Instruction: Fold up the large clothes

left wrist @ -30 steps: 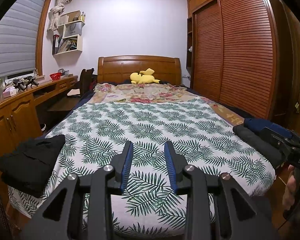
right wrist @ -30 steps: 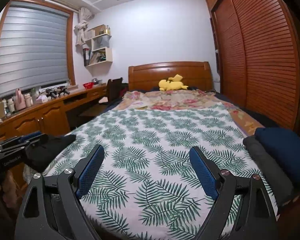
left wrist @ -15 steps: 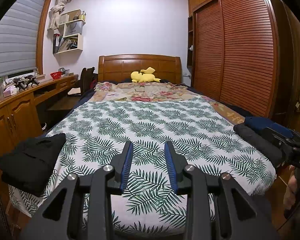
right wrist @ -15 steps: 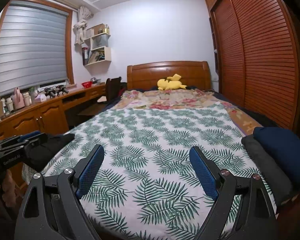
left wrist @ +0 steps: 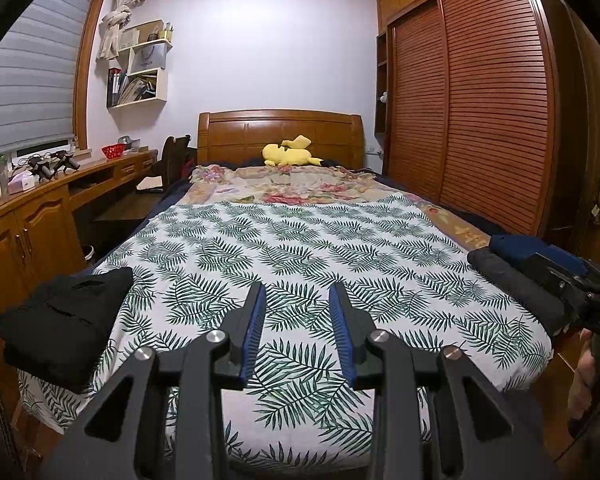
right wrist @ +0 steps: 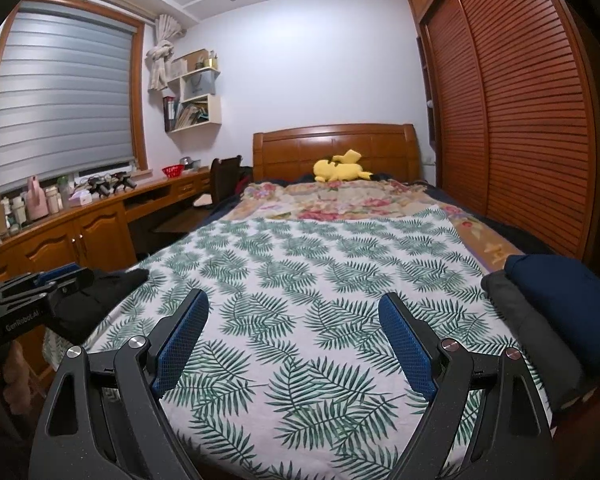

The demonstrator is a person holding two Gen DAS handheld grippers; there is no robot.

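At the foot of the bed (left wrist: pixel 512 344) we hold both tools above the leaf-print sheet (left wrist: pixel 300 248), which lies flat with its long axis running from us toward the headboard (left wrist: pixel 278 132). Our left tool (left wrist: pixel 296 320) has its jaws a little apart with nothing between them; our right tool (right wrist: pixel 292 332) has its jaws wide apart, also with nothing between them. A folded black garment (left wrist: pixel 64 320) sits on the near left corner of the bed. On the near right edge lies a dark grey folded piece (right wrist: pixel 532 344) with a navy one (right wrist: pixel 560 296) just beside it, both with their long axes pointing toward the headboard. A yellow plush toy (left wrist: pixel 290 152) rests by the headboard.
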